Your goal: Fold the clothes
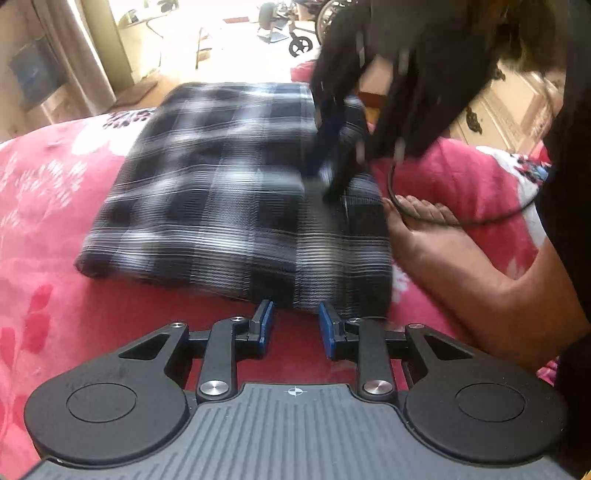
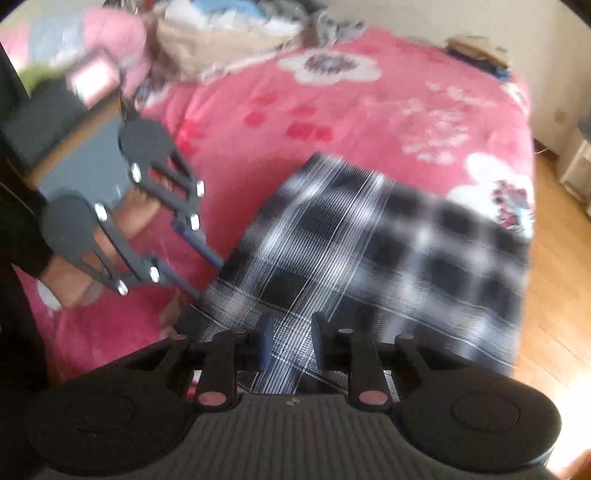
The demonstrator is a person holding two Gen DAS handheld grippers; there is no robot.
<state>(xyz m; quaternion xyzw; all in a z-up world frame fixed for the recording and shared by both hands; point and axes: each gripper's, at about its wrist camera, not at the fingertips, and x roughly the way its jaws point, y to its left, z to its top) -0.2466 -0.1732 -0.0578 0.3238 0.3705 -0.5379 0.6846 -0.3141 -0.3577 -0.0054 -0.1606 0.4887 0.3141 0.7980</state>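
A folded black-and-white plaid garment (image 1: 236, 192) lies flat on a pink floral bedspread (image 1: 55, 206). My left gripper (image 1: 295, 325) is open just short of the garment's near edge, with only bedspread between its blue pads (image 1: 264, 321). The right wrist view shows the left gripper (image 2: 207, 278) at the left, its tips at the edge of the plaid garment (image 2: 406, 251). My right gripper (image 2: 291, 341) stands open low over the cloth, plaid showing between its fingers. In the left wrist view the right gripper (image 1: 328, 166) is a dark blur reaching down onto the garment's right part.
A person's bare foot (image 1: 417, 221) rests on the bed right of the garment, with a black cable (image 1: 443, 220) across it. A heap of clothes (image 2: 221, 33) lies at the bed's far side. The bed edge drops to wooden floor (image 2: 554, 295).
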